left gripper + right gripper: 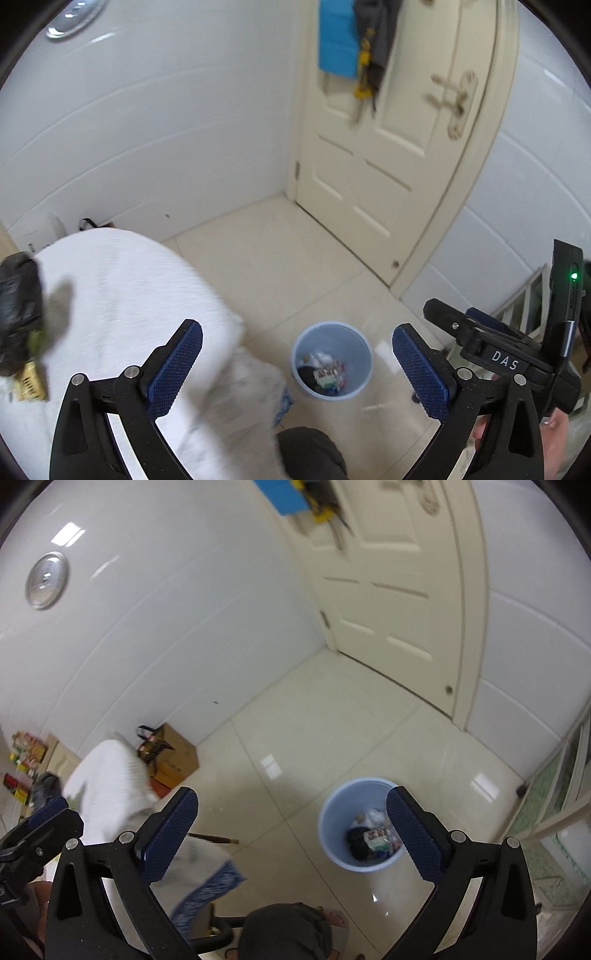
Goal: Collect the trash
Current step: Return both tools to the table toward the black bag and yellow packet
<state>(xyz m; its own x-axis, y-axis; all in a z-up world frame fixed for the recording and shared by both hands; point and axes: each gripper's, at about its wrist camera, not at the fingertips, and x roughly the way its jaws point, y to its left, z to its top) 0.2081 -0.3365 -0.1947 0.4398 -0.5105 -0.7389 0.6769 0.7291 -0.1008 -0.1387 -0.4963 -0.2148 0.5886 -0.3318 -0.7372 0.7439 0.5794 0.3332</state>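
Note:
A light blue trash bin stands on the tiled floor with several bits of trash inside; it also shows in the right wrist view. My left gripper is open and empty, high above the floor, with the bin between its fingertips in view. My right gripper is open and empty, also high up, its right finger overlapping the bin's rim in view. A crumpled black bag and a yellow packet lie on a table covered in white cloth at the left.
A cream door with hanging blue and grey items stands ahead. White walls meet at the corner. A cardboard box and a bag sit by the wall. A shelf of goods is far left. My leg is below.

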